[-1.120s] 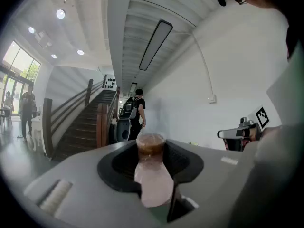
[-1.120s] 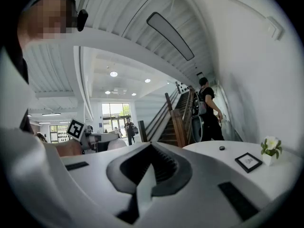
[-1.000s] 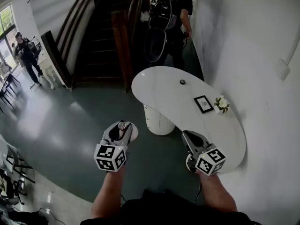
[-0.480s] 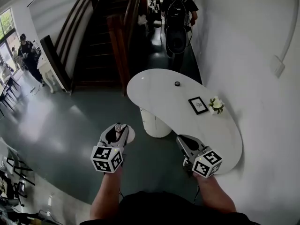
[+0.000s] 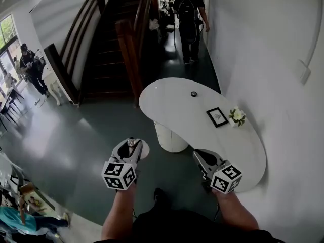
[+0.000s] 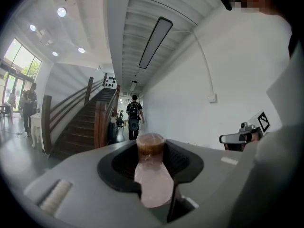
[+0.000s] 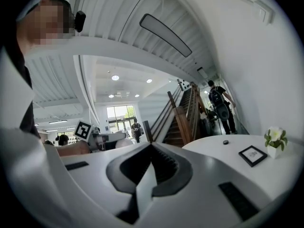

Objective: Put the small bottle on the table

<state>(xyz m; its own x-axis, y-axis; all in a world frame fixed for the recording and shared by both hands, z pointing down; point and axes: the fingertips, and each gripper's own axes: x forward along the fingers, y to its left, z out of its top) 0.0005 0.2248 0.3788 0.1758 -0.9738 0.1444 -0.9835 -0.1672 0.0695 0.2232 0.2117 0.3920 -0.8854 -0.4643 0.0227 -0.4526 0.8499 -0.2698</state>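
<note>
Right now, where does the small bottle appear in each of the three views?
Head view: lower left, small bottle gripped by the left gripper.
Left gripper view: bottom centre, between the jaws.
Right gripper view: probably the pale shape left of centre.
Shared landmark: the person with a backpack, in all three.

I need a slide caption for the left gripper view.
Left tongs hold the small bottle, with a staircase ahead.

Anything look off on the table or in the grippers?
Nothing stands out. Small bottle held in the left gripper, right gripper shut and empty, frame and flowers tidy on the table.
</note>
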